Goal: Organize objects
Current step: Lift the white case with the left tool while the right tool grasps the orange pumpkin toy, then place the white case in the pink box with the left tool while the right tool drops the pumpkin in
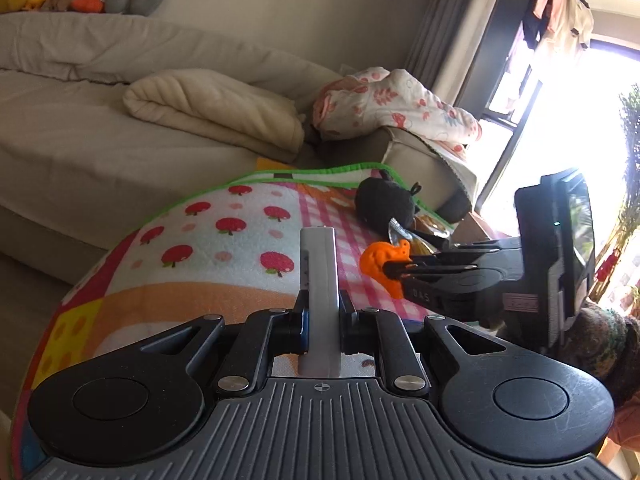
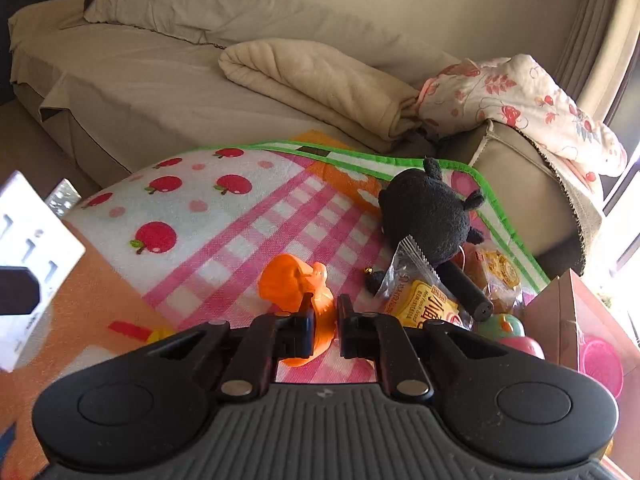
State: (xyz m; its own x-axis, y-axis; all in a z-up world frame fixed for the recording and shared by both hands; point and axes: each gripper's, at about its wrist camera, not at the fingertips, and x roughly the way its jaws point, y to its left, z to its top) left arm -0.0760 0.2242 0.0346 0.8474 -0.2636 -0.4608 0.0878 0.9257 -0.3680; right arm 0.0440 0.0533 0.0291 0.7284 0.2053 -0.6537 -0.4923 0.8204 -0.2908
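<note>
The left gripper (image 1: 323, 312) clamps a stiff, smooth white power strip (image 1: 320, 280) mid-body; the right gripper (image 2: 323, 320) pinches a bumpy orange toy (image 2: 296, 284), likely light plastic, by its thin edge above the fruit-print mat (image 2: 224, 220), near a black plush (image 2: 428, 208) and crinkly snack packets (image 2: 424, 300).

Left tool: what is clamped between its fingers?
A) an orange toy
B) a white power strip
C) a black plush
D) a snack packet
B: in the left wrist view the left tool is shut on the white power strip, which stands up between its fingers; the orange toy sits in the right tool instead.
</note>
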